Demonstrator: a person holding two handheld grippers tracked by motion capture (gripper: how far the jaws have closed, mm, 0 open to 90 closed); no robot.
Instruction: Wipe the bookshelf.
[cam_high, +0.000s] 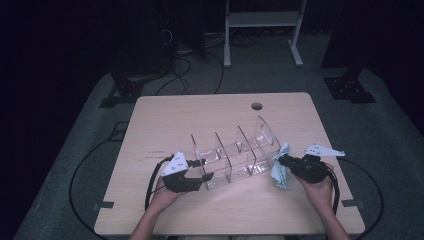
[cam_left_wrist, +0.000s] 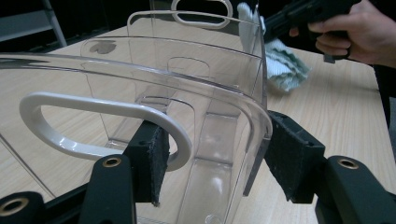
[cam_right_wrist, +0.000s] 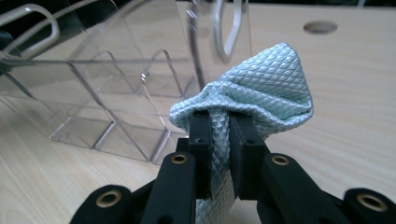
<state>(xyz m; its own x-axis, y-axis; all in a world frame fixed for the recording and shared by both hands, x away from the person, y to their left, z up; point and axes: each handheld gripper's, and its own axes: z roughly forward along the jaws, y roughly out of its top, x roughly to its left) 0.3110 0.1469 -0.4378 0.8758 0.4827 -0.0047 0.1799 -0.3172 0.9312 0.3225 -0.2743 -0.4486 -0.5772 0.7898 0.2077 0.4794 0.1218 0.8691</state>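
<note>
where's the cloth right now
The cloth is pinched in the right gripper at the right of the high view, just beside the right end of the clear organizer.

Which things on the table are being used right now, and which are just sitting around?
In use:
- clear plastic organizer, its end wall between the left gripper jaws
- light blue cloth, pinched in the right gripper

Just sitting around:
- white frame on the floor behind the table
- loose cables on the floor
</note>
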